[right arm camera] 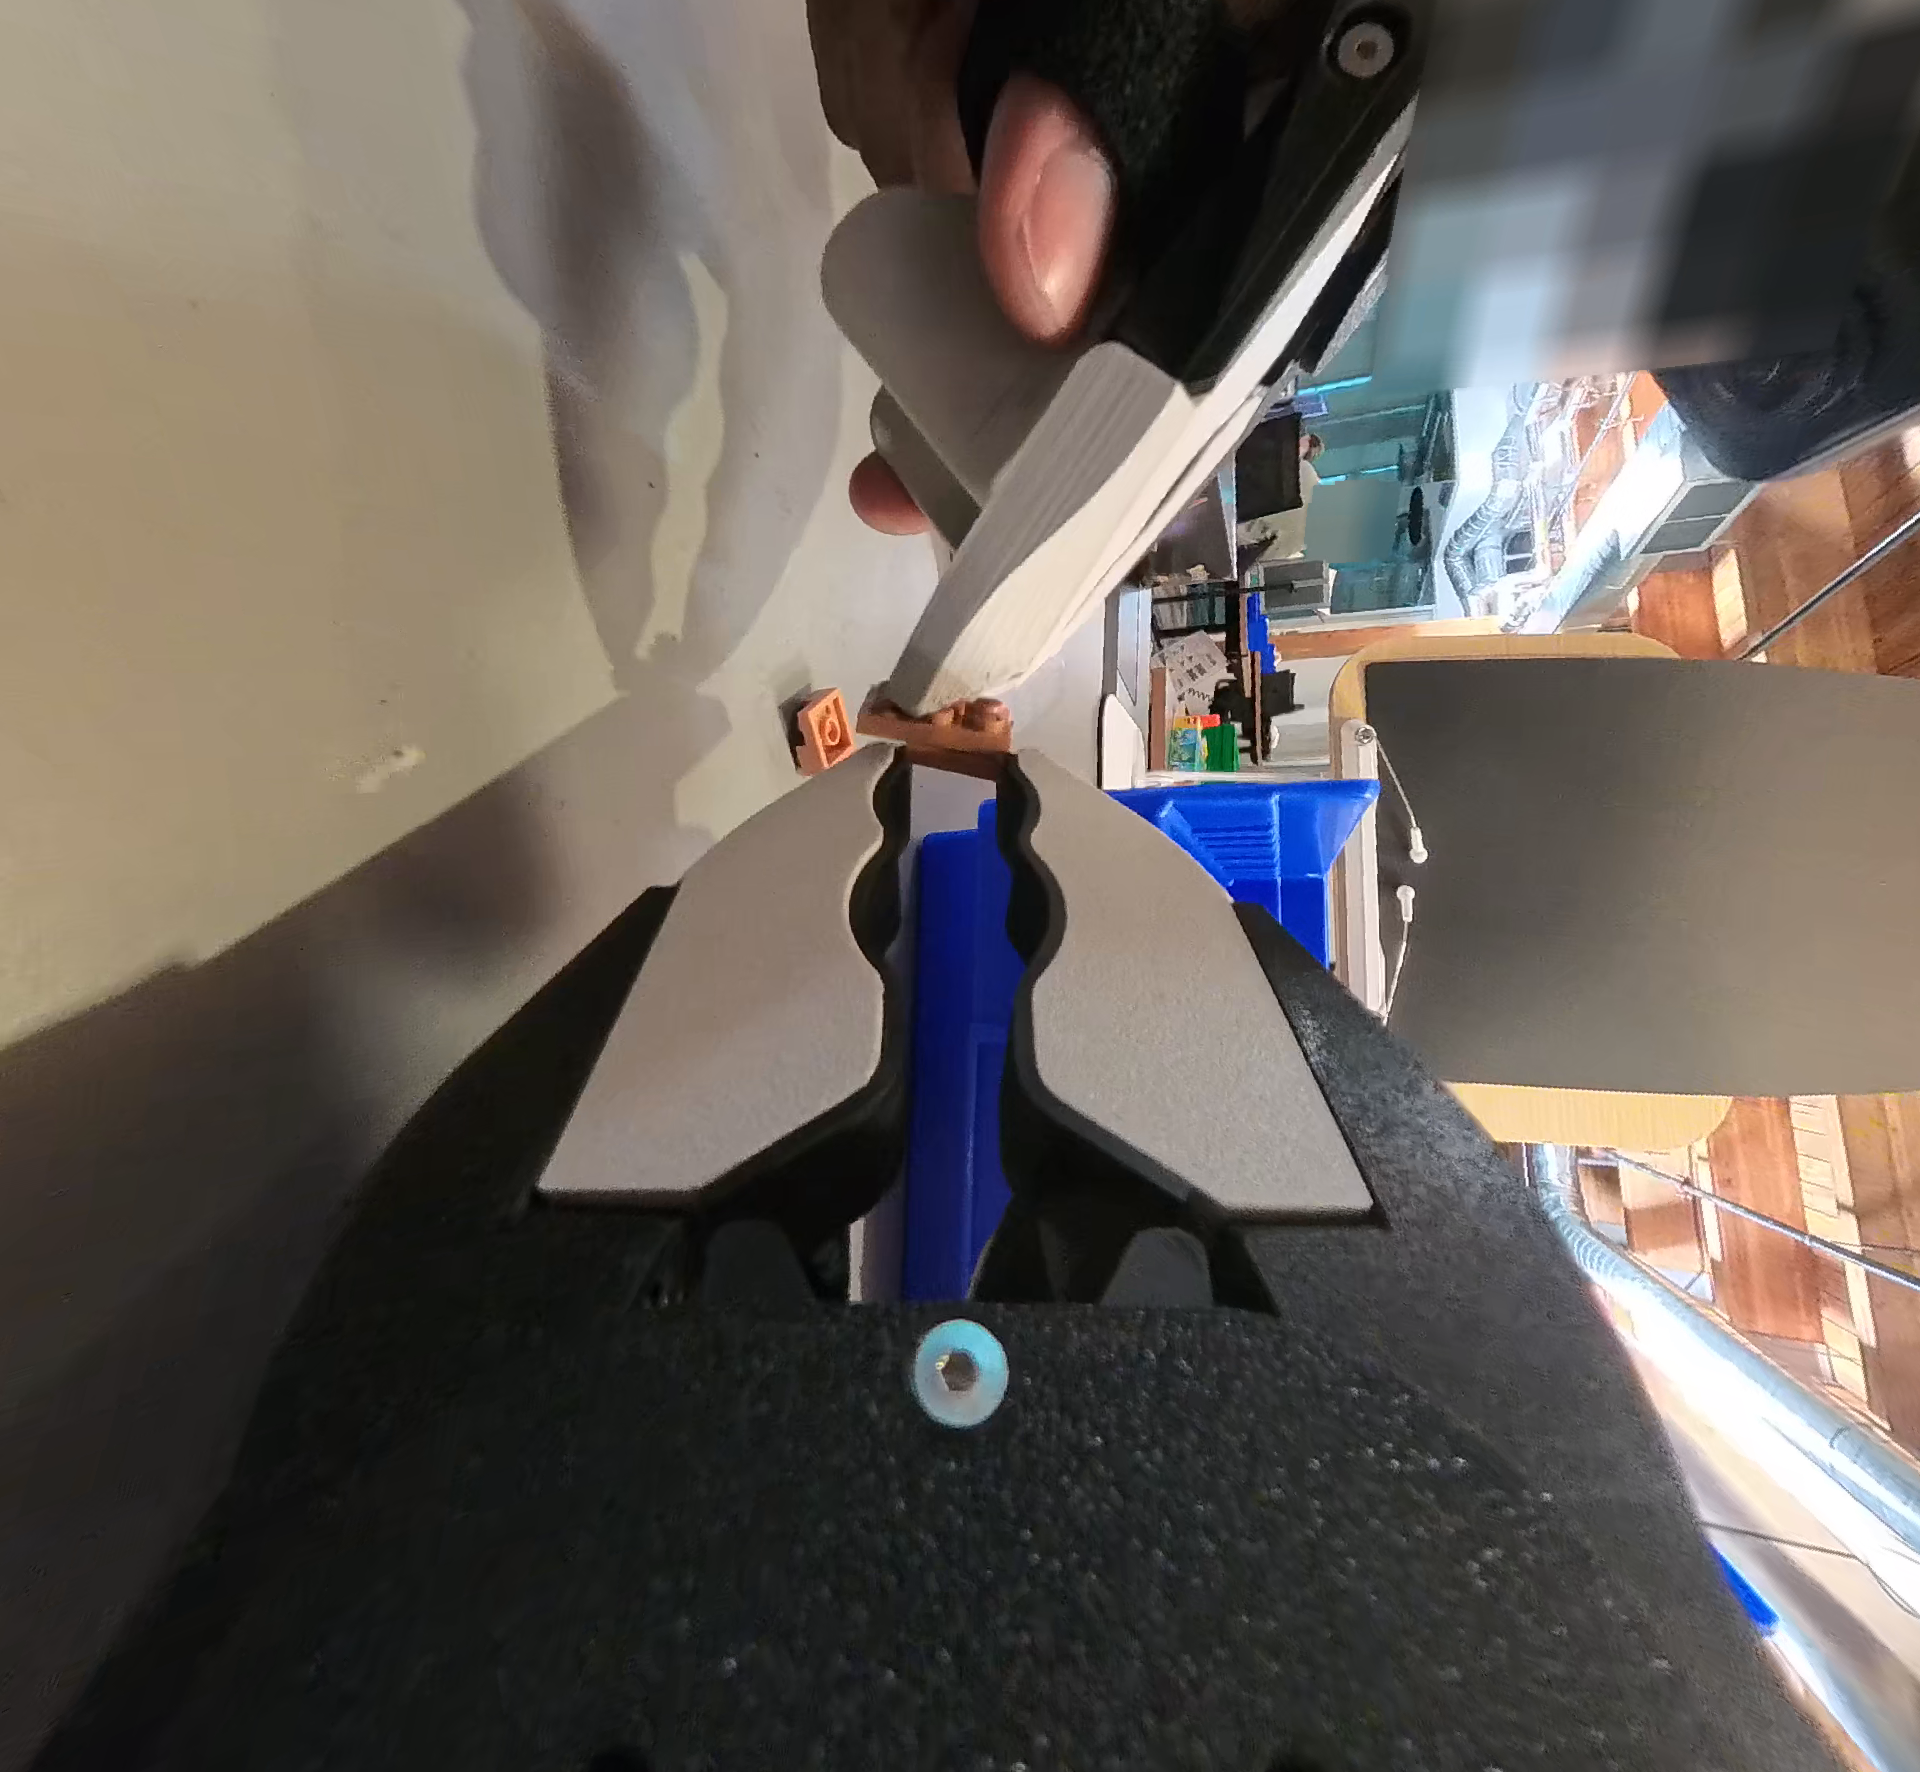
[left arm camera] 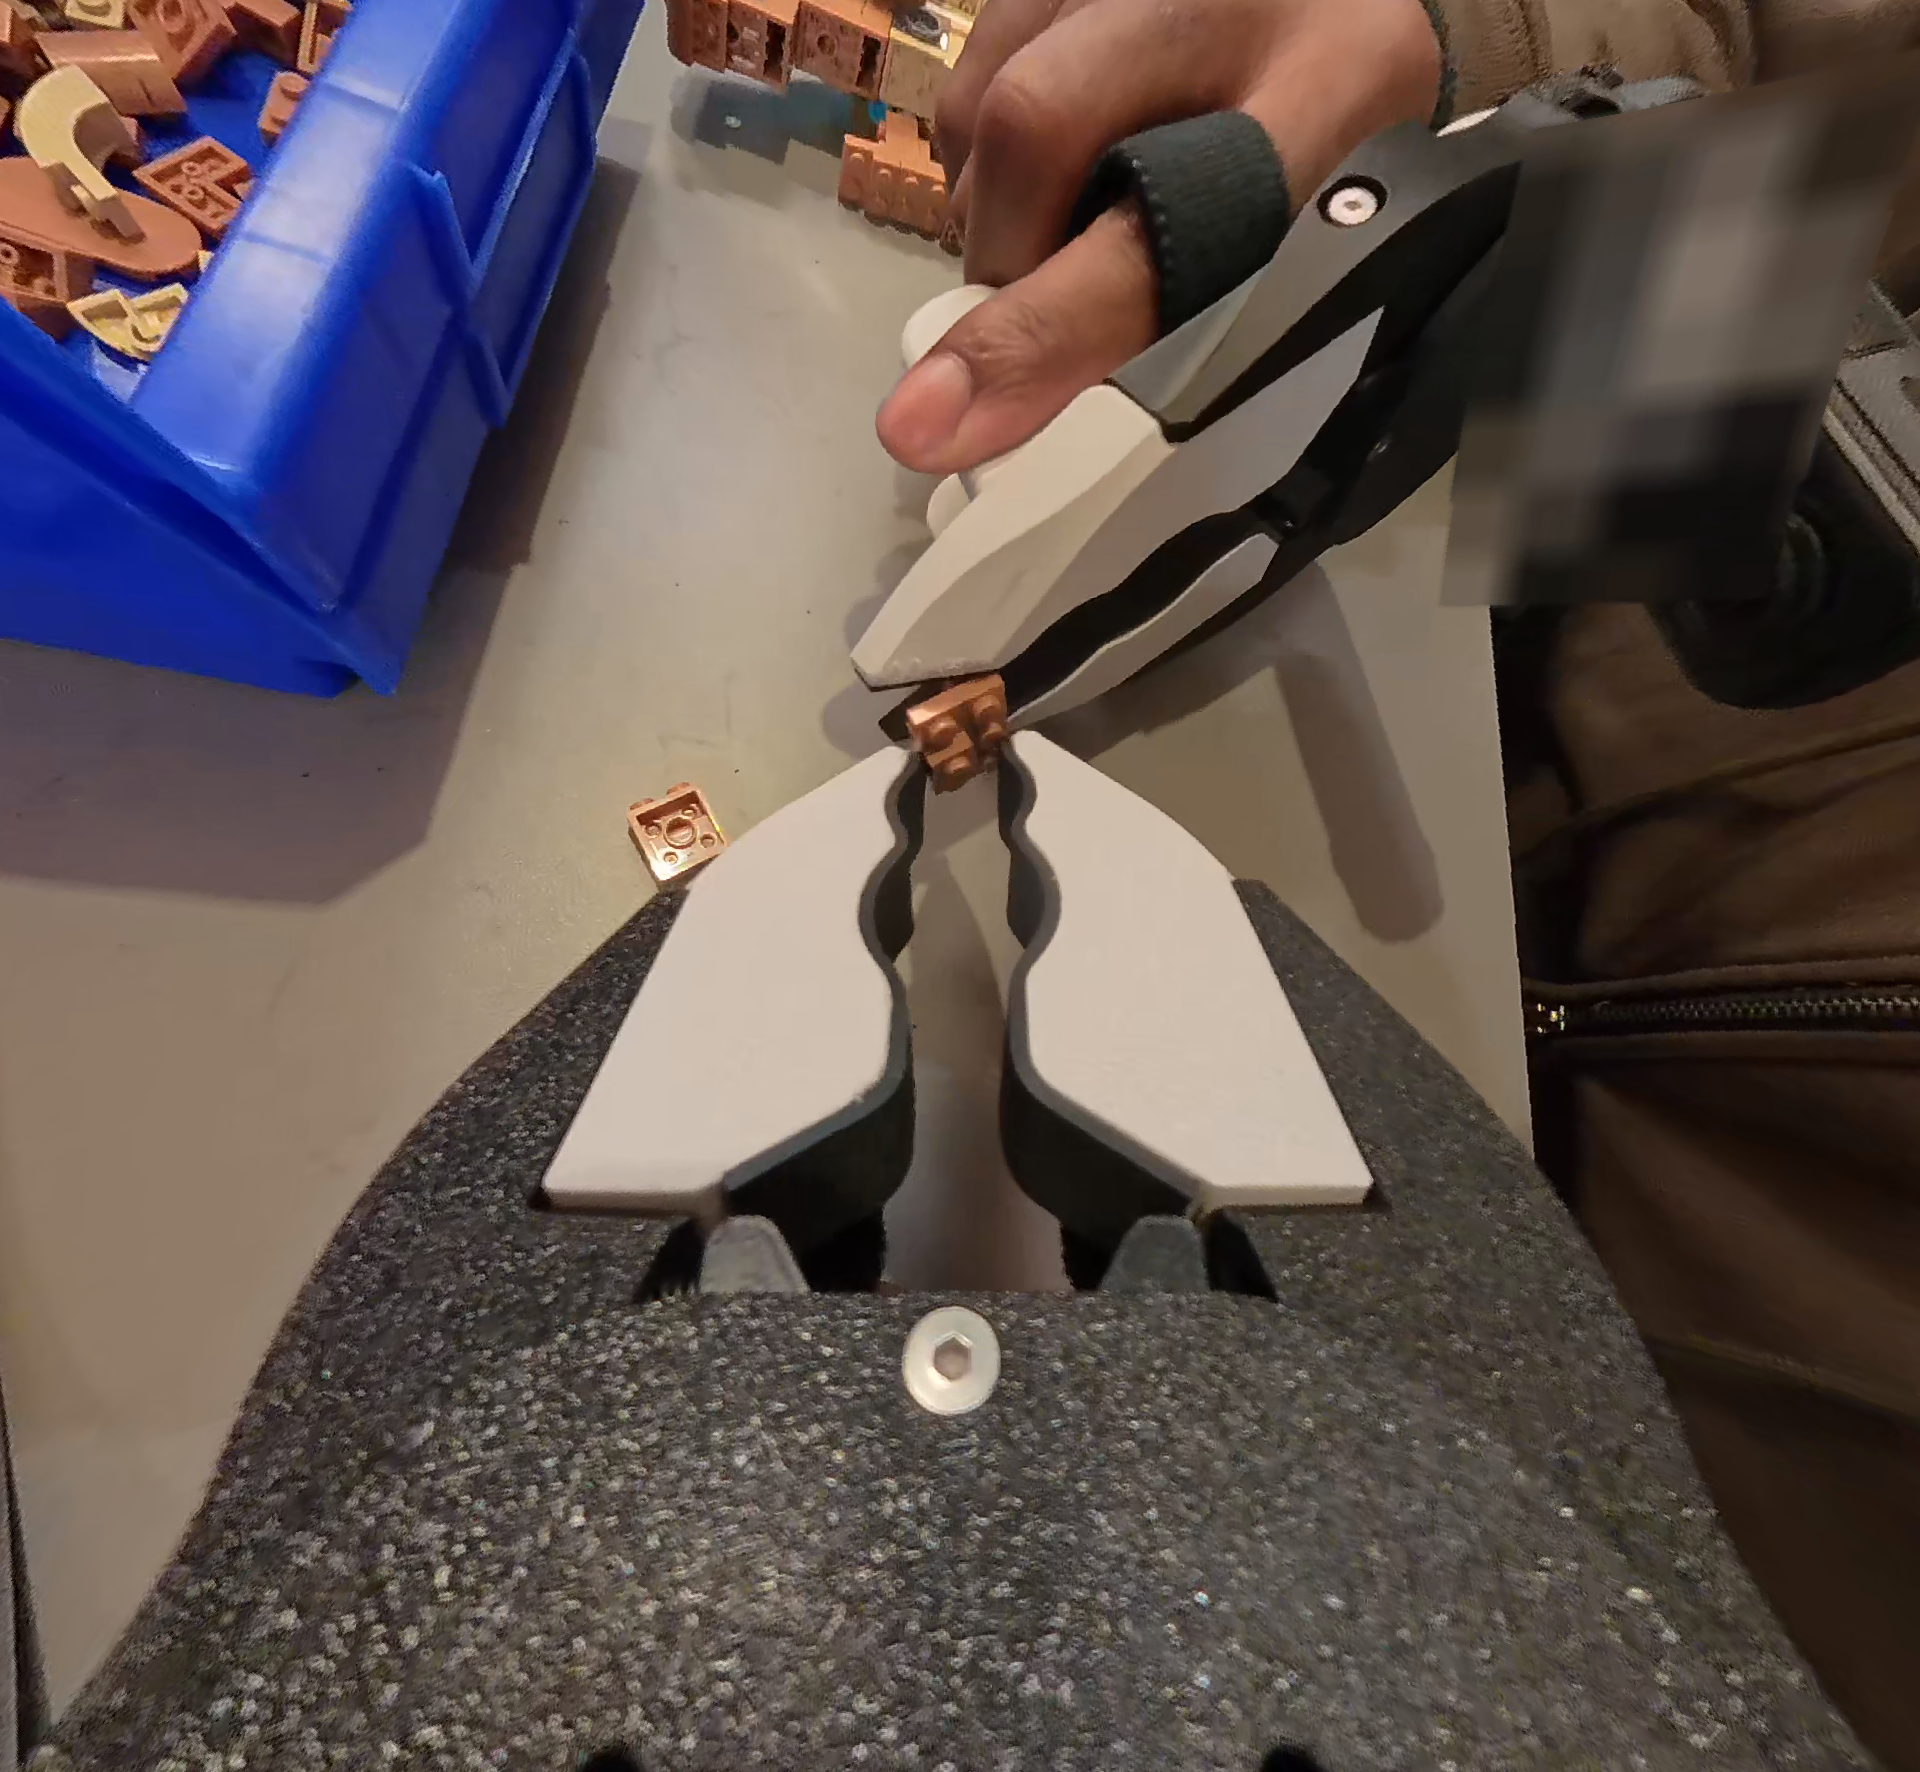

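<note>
- The left gripper (left arm camera: 961, 758), at the centre of the left wrist view, has its jaws drawn narrow, the two grey fingertips (left arm camera: 883, 777) pressed on a small brown studded plate (left arm camera: 961, 766).
- The right gripper (left arm camera: 940, 688) comes in from the upper right of that view, a hand (left arm camera: 1174, 122) on its handle – its tips are closed on a second brown plate (left arm camera: 956, 714), which touches and overlaps the first.
- In the right wrist view the same pair sits at frame centre: the right gripper (right arm camera: 951, 764) clamps the darker lower plate (right arm camera: 951, 764) edge-on, while the left gripper's fingers (right arm camera: 997, 600) reach down from above onto the upper plate (right arm camera: 935, 725).
- A loose tan-brown square brick (left arm camera: 675, 831) lies upside down on the grey table (left arm camera: 312, 1099), just left of the left gripper's tips – it touches neither gripper.
- A blue bin (left arm camera: 343, 351) full of tan and brown bricks (left arm camera: 135, 60) fills the upper left of the left wrist view.
- A partly built brown and tan brick model (left arm camera: 831, 29) stands at the top centre, behind the hand.
</note>
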Demonstrator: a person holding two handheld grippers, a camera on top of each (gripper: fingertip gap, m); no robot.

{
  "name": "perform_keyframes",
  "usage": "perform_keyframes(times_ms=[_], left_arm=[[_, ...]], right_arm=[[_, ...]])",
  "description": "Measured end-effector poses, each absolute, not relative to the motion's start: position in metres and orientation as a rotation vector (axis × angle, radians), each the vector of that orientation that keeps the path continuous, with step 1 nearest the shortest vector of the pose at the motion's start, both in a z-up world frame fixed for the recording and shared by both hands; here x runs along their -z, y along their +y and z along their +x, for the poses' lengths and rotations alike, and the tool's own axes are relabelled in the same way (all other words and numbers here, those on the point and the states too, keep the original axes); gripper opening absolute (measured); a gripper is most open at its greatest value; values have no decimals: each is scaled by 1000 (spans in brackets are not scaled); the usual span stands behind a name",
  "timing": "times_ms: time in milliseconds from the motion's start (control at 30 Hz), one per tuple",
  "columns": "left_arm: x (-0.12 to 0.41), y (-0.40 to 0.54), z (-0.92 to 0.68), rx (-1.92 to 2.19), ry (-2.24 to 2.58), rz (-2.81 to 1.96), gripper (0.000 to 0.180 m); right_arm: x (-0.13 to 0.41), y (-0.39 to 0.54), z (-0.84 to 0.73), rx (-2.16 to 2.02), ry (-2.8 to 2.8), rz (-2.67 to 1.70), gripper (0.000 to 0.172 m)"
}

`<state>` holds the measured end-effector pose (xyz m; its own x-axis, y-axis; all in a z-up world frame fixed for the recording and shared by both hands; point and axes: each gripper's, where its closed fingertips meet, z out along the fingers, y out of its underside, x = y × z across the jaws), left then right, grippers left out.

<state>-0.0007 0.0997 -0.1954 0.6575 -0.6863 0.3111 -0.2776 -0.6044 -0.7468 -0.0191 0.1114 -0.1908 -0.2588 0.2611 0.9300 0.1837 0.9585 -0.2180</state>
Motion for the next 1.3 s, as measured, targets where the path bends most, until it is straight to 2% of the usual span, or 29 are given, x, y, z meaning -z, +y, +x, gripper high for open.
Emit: perform_keyframes(times_ms=[67,333,533,1300], left_arm=[[194,99,-2,791,746,-2186,9],[191,95,4,909,797,-2107,10],[182,98,4,1009,767,-2010,18],[178,107,5,709,936,-1790,11]], right_arm=[[190,112,-18,-86,-1846,-327,16],[188,108,-14,-174,-1846,-309,16],[187,107,-14,-201,-1836,-299,16],[184,114,-12,-219,-1828,-352,16]])
